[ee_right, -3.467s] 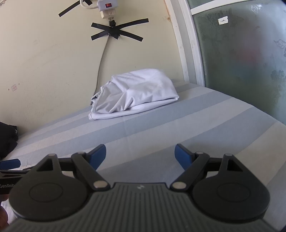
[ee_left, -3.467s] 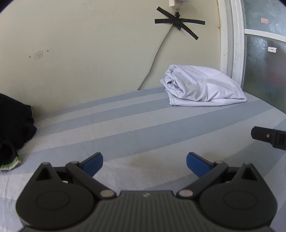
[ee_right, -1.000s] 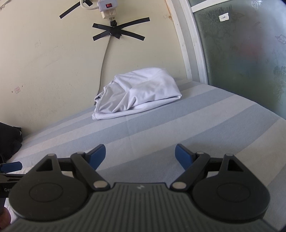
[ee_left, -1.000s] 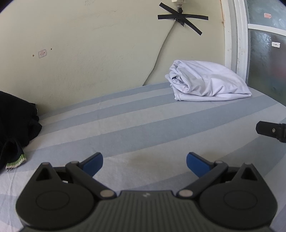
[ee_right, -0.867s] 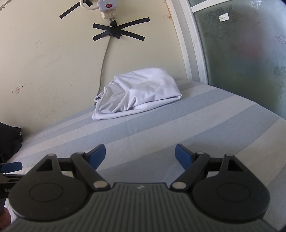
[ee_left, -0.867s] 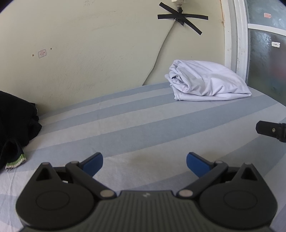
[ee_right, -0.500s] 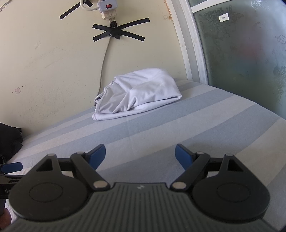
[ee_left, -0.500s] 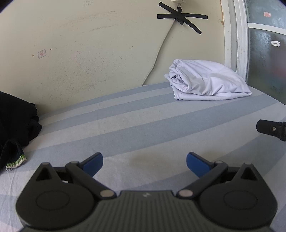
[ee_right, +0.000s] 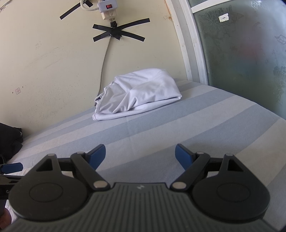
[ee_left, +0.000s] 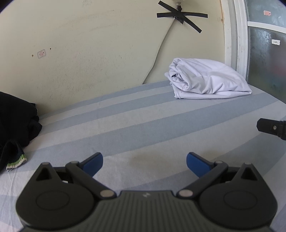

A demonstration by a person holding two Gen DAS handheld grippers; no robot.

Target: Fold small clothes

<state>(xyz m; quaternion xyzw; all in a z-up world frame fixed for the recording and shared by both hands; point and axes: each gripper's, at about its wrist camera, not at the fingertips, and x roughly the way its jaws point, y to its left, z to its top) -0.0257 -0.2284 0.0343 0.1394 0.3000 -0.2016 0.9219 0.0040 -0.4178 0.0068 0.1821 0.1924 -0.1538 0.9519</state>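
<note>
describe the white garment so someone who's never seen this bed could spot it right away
Start at the striped blue-grey bed sheet and follow it to the far edge by the cream wall, near the frosted window frame. The folded white garment lies there below the black tape cross; the only other clothing is a black pile at the left.

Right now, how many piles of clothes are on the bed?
2. A white bundle lies at the far end by the wall and window. A black pile sits at the left edge, partly cut off, so more may be hidden there.

Matte black plastic left gripper and matching right gripper: blue pads, round pivot discs, silver rivets, ribbed grey housing.
</note>
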